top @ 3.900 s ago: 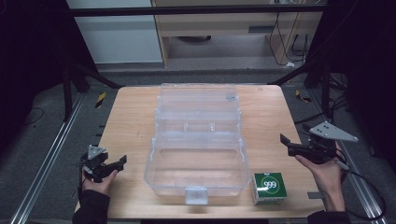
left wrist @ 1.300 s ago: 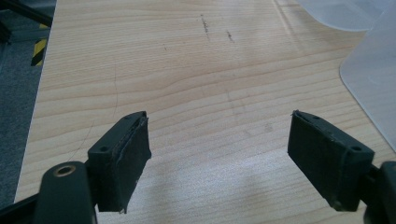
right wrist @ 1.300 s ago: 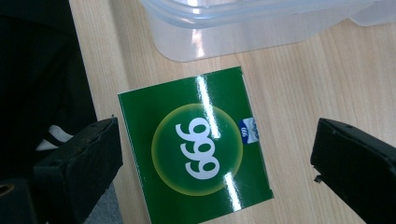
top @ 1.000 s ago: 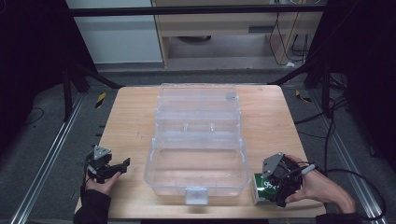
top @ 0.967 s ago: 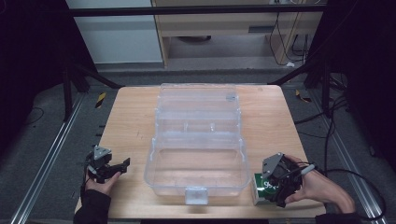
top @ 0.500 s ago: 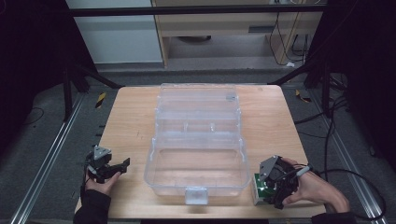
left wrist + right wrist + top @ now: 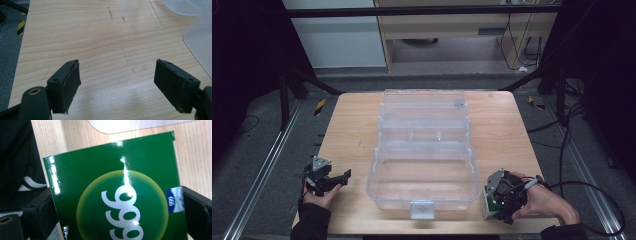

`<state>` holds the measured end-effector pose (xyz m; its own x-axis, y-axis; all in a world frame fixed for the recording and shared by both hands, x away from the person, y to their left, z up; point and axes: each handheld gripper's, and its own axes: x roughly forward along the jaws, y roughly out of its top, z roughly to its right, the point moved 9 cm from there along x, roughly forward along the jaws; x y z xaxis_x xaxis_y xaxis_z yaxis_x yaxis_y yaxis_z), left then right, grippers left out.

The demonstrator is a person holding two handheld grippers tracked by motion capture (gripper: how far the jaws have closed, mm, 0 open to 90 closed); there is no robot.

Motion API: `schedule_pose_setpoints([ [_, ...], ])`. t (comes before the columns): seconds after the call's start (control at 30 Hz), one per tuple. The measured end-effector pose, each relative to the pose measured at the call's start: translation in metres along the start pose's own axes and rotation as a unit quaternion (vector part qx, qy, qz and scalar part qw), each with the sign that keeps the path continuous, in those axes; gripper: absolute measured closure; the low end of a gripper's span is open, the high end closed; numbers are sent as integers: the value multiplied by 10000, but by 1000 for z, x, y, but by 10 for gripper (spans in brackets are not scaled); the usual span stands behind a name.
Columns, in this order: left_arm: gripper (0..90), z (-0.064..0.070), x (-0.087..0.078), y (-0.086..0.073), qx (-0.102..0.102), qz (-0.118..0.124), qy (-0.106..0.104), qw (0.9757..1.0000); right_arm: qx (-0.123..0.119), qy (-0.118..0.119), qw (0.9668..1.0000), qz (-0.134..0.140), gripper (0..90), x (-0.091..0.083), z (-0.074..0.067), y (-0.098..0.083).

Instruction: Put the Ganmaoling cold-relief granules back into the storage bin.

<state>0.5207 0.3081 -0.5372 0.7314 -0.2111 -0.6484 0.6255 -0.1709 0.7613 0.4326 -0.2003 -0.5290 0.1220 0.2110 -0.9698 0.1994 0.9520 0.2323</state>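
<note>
1. A wooden table (image 7: 347, 125) stands in a dim room, seen from above. A clear plastic box (image 7: 424, 170) sits open at its middle, with its lid (image 7: 424, 107) folded back toward the far edge.

2. The green carton (image 7: 486, 202), printed with a white "999", lies on the table's near right corner, just beside the box's right wall.

3. The right gripper (image 7: 499, 202) has come down over the carton since a moment ago, when it hung higher above the same spot. Several seconds back it was held off the right edge and the carton lay bare.

4. In the right gripper view, the carton (image 7: 115, 202) sits between the two black jaws, which have just been closing. Both pads (image 7: 42, 212) now meet its sides, so it looks gripped, though probably only lightly as yet.

5. The left gripper (image 7: 337, 179) rests near the table's near left corner, unmoved. In the left gripper view its pads (image 7: 67, 85) stand wide apart over bare wood, holding nothing.

6. The carton likely goes into the open box next. With the jaws around it, the pick-up step seems nearly complete; lifting has not begun.
</note>
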Motion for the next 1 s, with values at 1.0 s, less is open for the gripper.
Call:
schedule_pose_setpoints([
  [1.0, 202, 0, 0, 0, 2, -5, -5, 10000, 299, -3, 9994, 157, 160, -17, 2, 0],
])
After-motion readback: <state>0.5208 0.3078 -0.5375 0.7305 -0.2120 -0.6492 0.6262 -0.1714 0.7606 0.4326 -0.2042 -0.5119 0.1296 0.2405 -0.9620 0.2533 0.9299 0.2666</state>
